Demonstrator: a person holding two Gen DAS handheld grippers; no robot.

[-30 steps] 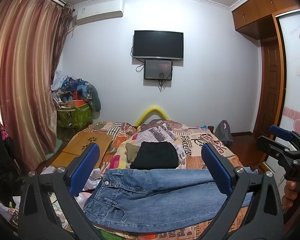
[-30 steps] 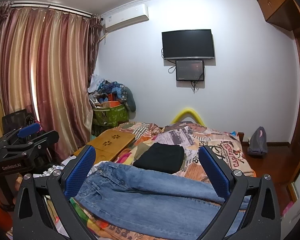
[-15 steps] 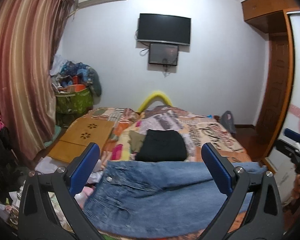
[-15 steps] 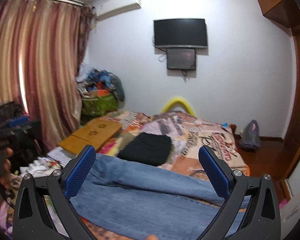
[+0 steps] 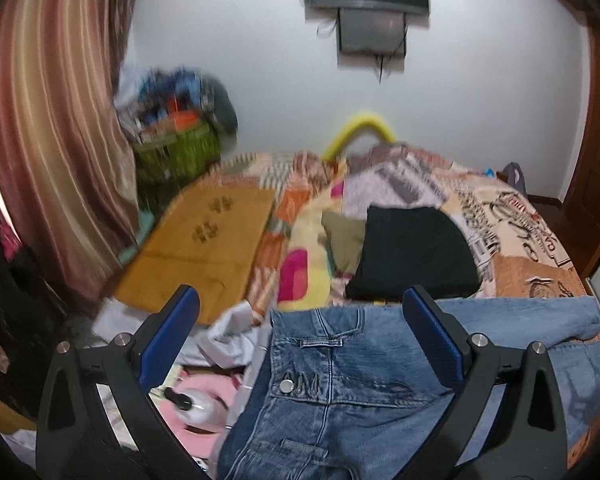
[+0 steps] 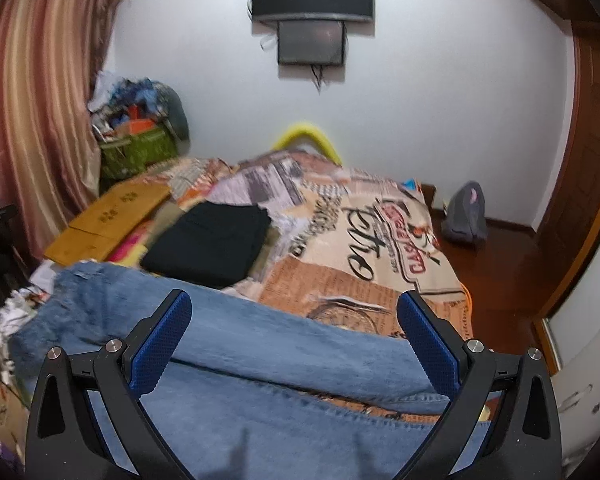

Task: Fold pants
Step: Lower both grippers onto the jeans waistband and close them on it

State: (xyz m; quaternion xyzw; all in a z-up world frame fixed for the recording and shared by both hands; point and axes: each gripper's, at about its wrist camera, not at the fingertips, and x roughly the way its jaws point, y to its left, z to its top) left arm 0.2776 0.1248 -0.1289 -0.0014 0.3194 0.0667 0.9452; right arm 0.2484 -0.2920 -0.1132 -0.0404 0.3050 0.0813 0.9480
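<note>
Left wrist view: the left gripper [image 5: 300,322] is spread wide and empty above the waistband of blue jeans [image 5: 340,392] lying flat across the patterned bedspread [image 5: 512,220]. Right wrist view: the right gripper [image 6: 294,318], also wide and empty, hovers over the jeans' [image 6: 260,360] legs, near a folded black garment [image 6: 212,246].

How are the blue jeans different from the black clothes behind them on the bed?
The blue jeans are spread out long across the near edge of the bed, while the black clothes are folded into a neat rectangle. The jeans are faded blue denim with a button and belt loops showing; the black clothes look plain and dark. The jeans lie under both open grippers; the black clothes sit farther back. Both rest on the patterned bedspread.
</note>
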